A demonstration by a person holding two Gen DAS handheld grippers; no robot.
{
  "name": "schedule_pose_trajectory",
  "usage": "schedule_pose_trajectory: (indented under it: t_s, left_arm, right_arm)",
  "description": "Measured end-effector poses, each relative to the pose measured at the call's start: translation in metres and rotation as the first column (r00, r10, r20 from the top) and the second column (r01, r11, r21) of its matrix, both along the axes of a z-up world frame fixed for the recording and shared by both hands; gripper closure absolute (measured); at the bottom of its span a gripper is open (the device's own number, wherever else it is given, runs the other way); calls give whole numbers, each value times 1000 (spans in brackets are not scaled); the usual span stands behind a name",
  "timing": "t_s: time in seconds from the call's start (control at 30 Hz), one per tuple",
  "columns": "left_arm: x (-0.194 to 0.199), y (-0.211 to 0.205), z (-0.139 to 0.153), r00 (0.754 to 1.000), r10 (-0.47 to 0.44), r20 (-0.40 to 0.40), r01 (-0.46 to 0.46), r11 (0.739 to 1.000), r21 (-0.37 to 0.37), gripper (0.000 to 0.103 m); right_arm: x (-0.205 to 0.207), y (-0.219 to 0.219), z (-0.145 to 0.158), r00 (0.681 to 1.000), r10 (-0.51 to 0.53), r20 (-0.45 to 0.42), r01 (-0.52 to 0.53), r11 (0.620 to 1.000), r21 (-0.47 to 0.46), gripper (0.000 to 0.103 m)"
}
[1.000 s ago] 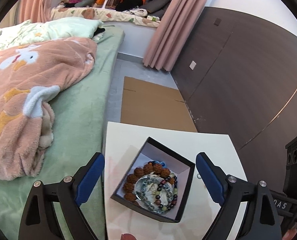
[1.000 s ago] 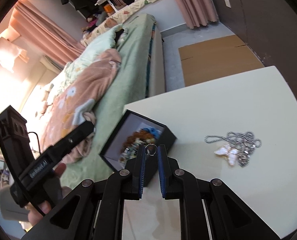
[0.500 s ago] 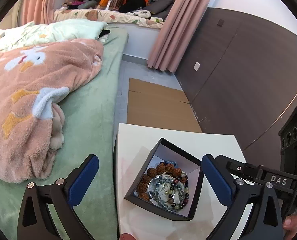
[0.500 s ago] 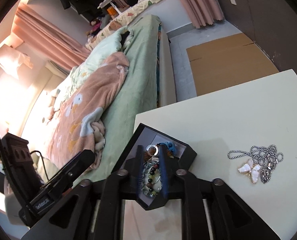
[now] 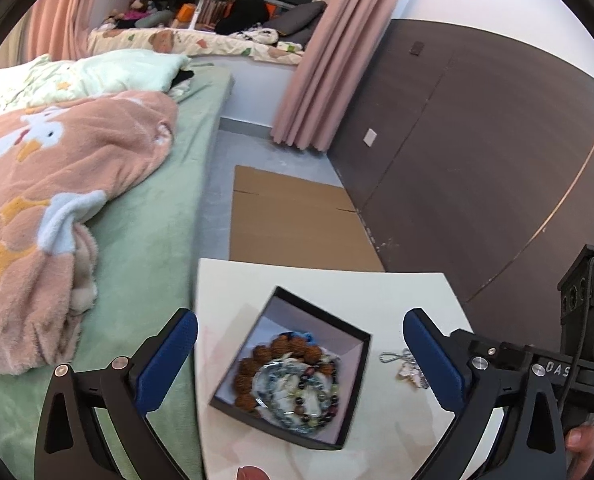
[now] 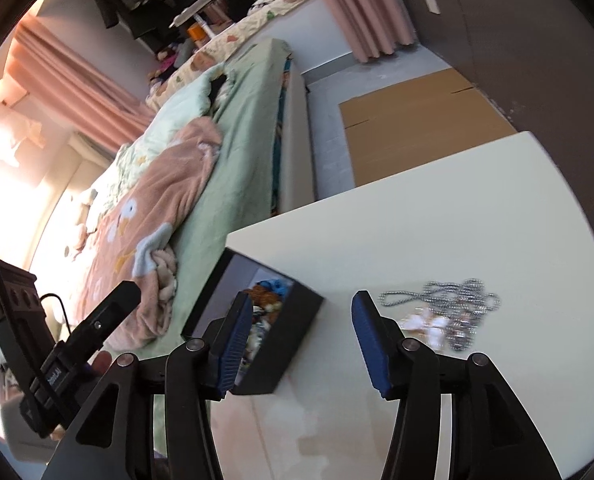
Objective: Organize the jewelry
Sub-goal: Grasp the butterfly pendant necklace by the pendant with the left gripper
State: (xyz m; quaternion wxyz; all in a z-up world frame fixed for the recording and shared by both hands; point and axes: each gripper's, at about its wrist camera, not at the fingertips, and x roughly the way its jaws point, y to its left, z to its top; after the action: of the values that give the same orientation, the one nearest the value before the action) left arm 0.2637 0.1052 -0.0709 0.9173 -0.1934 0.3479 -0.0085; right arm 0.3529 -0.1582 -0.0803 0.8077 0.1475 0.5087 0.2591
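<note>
- A bed (image 5: 145, 208) with a green sheet fills the left side of the left wrist view, with a pink blanket (image 5: 49, 184) printed with white ducks bunched on top of it.
- The left gripper (image 5: 299, 354) hangs over the near end of the white table (image 5: 397, 296), its blue-padded jaws spread wide and holding nothing.
- Between those jaws sits the black box (image 5: 349, 420), open at the top, near the table edge that runs along the bed.
- Inside the box lie bead bracelets (image 5: 293, 380): a ring of brown knobbly beads around a ring of pale green and mixed-colour beads, with something blue at the back.
- Just right of the box, on the bare tabletop, lies a silver chain necklace (image 5: 407, 366) with a pale pendant, partly hidden by the right-hand jaw of the left gripper.
- A flat sheet of cardboard (image 5: 297, 224) lies on the floor beyond the table.
- In the right wrist view the right gripper (image 6: 301, 344) is low over the table, jaws wide apart and empty; its left jaw is over the box's inside, and its right jaw stands between the box and the necklace.
- The necklace is blurred there, well apart from the box.
</note>
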Motion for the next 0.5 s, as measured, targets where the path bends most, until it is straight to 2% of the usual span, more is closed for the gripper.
schedule_pose_trajectory:
  t_s: [0.1,0.2,0.5]
  left_arm:
    - [3,-11,2,1000,-27,0,27,1000,-12,1]
    - [7,-27,3,999,-45,-5,45,999,0,1]
    - [18,-80,-3,988,-153,-27,154,988,31,1]
  right_arm:
    - [-1,-27,7,999,-51,16,51,999,-1,35]
    - [0,-46,10,997,-81,19,81,997,-10,29]
    - [3,-85,0,992,-122,-21,121,992,-40,28]
